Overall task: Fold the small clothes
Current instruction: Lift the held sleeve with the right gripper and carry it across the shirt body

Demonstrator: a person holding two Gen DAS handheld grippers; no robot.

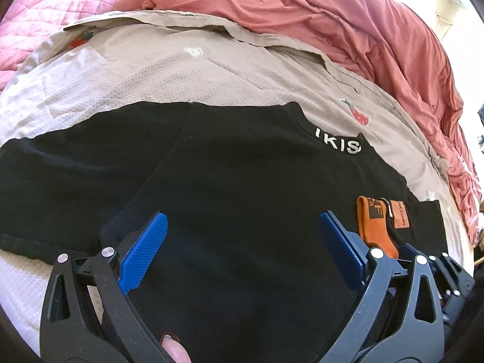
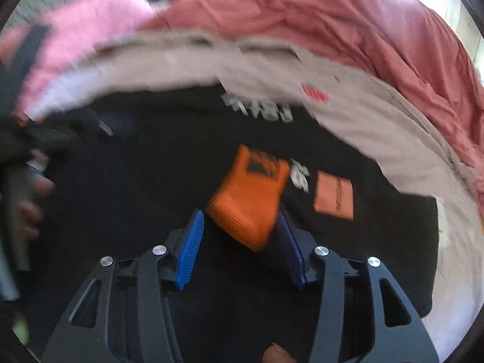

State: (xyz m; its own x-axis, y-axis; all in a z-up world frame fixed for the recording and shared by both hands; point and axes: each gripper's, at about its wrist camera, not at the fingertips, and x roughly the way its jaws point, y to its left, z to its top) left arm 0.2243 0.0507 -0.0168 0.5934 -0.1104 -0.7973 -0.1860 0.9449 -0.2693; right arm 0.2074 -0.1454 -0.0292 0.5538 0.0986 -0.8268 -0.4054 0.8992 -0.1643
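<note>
A black garment [image 1: 236, 187] with white lettering [image 1: 338, 146] lies spread on a beige bedcover [image 1: 151, 72]. An orange strap [image 1: 375, 227] and an orange label [image 1: 398, 214] sit near its right edge. My left gripper [image 1: 242, 242] is open just above the black cloth, with nothing between its blue pads. In the blurred right wrist view the same garment [image 2: 151, 196] fills the middle. My right gripper [image 2: 239, 242] is open over it, and the orange strap [image 2: 251, 199] lies between its fingertips. The orange label [image 2: 334, 195] lies to the right.
A crumpled salmon-red blanket [image 1: 348, 21] lies along the far and right side of the bed. A pink quilt [image 1: 39, 15] is at the far left. The beige cover has small strawberry prints [image 1: 360, 116]. The left gripper and hand [image 2: 24, 181] show at the left edge.
</note>
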